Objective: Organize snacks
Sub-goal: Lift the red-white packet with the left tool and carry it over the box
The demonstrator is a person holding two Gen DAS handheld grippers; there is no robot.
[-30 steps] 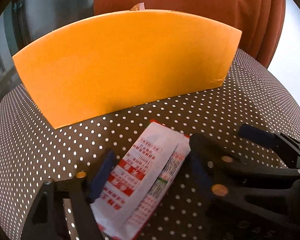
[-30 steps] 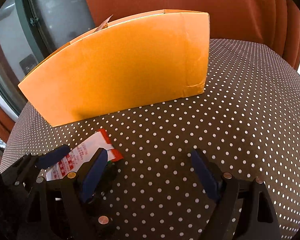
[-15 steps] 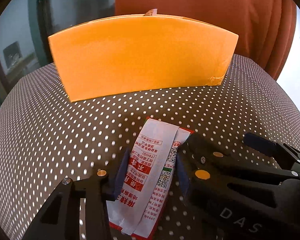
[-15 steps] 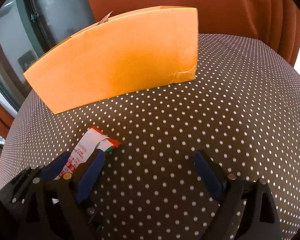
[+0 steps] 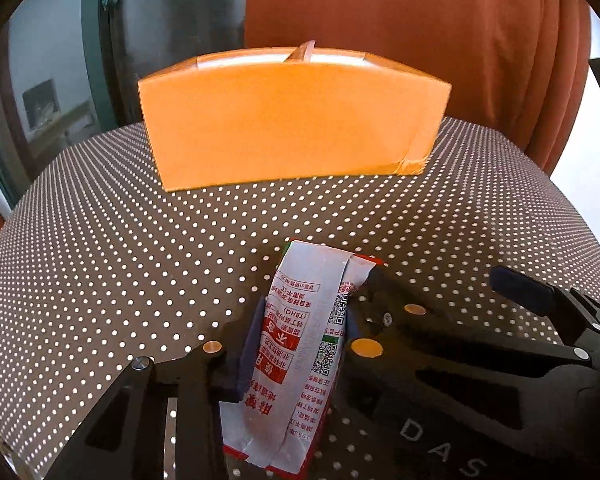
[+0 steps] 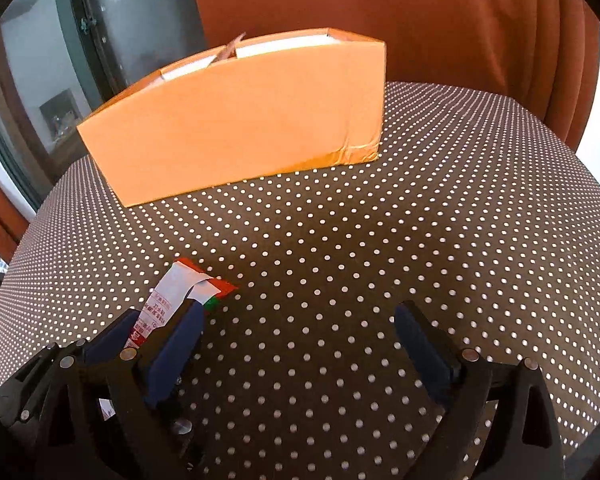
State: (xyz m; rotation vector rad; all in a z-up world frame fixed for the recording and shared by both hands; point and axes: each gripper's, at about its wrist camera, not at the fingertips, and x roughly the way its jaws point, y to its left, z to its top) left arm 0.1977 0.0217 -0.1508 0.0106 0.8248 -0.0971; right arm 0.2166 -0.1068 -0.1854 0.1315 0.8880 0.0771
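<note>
Left wrist view: left gripper (image 5: 300,332) is pinched on the snack packet (image 5: 300,360), pads pressing both long edges. Pkt's long axis runs along the fingers, its red-edged far end aimed at the orange box (image 5: 292,124). Box stands upright on the dotted tablecloth (image 5: 100,260), well apart from the pkt and straight ahead of it, open top facing up, w/ what looks like a divider or wrapper tip poking out of the top, hard to tell which. Next move prob. turns on that line: pkt goes fwd and up over the near wall of the box. Vs. a sec ago: jaws then stood either side of the pkt w/out squeezing, now clamped; box looks smaller and more centred

Right wrist view: right gripper (image 6: 296,344) is spread wide, jaws opening, nothing between them, only cloth. Pkt sits to its left, on the box-facing side of the left gripper, which is the nearer tool. Vs. earlier: box sits farther off; right jaws wider
</note>
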